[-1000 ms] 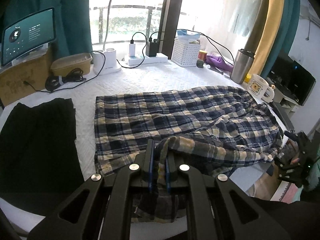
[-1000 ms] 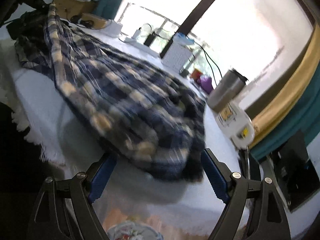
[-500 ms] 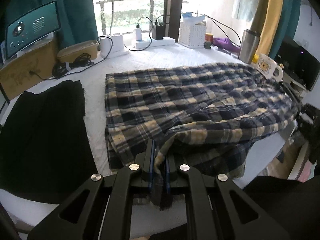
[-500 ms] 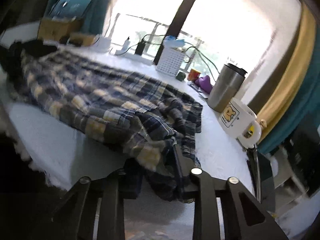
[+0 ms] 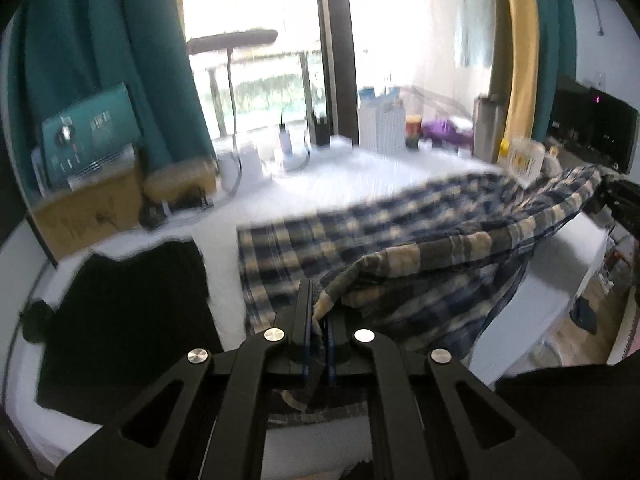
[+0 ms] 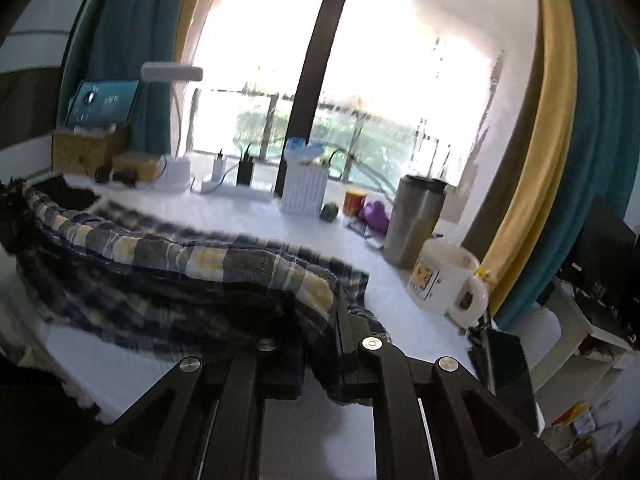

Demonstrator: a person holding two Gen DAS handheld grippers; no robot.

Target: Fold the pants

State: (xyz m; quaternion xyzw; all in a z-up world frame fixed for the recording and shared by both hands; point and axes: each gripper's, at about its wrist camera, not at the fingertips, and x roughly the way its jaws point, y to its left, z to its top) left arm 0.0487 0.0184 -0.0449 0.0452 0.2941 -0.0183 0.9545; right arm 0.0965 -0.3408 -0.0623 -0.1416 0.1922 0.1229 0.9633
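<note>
The blue and cream plaid pants (image 5: 400, 232) lie across the white table, with their near edge lifted. My left gripper (image 5: 318, 328) is shut on the pants' near left edge and holds it above the table. In the right wrist view the pants (image 6: 180, 256) stretch away to the left as a raised fold. My right gripper (image 6: 320, 320) is shut on the right end of that fold. The right gripper also shows at the far right of the left wrist view (image 5: 618, 204), holding the cloth.
A black garment (image 5: 120, 308) lies flat left of the pants. A white mug (image 6: 444, 280) and a steel tumbler (image 6: 416, 220) stand near my right gripper. A white basket (image 6: 304, 192), a lamp (image 6: 172, 74), chargers and a cardboard box (image 5: 88, 208) line the back.
My right gripper has closed on the right end of the pants. Both grippers have risen, lifting the near edge of the pants off the table.
</note>
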